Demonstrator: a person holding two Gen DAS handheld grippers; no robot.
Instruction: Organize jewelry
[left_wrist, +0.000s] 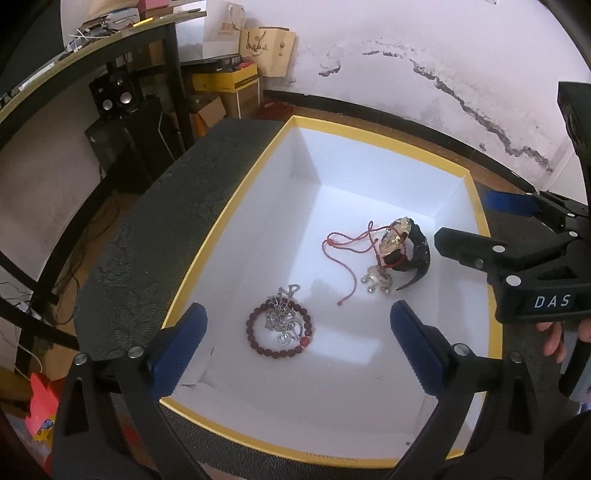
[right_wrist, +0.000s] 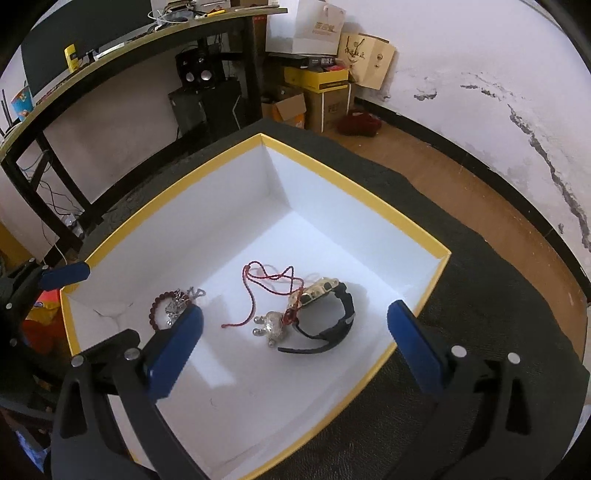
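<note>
A white box with a yellow rim (left_wrist: 236, 206) (right_wrist: 354, 192) sits on a dark mat. Inside lie a dark red bead bracelet (left_wrist: 255, 341) (right_wrist: 154, 308) with silver chain jewelry (left_wrist: 282, 317) (right_wrist: 176, 303) on it, a red cord necklace (left_wrist: 345, 251) (right_wrist: 258, 280) with a silver pendant (left_wrist: 376, 282) (right_wrist: 271, 326), and a black and gold watch (left_wrist: 406, 247) (right_wrist: 328, 306). My left gripper (left_wrist: 299, 332) is open and empty above the bracelet. My right gripper (right_wrist: 295, 332) is open and empty above the watch and pendant; it shows at the right in the left wrist view (left_wrist: 491, 225).
The dark mat (left_wrist: 147, 240) (right_wrist: 480, 295) surrounds the box. Behind stand a black desk frame (right_wrist: 55, 177), speakers (right_wrist: 199, 74), cardboard boxes (right_wrist: 325, 92) and paper bags (right_wrist: 317, 26) by a stained white wall. Wooden floor (right_wrist: 443, 177) lies to the right.
</note>
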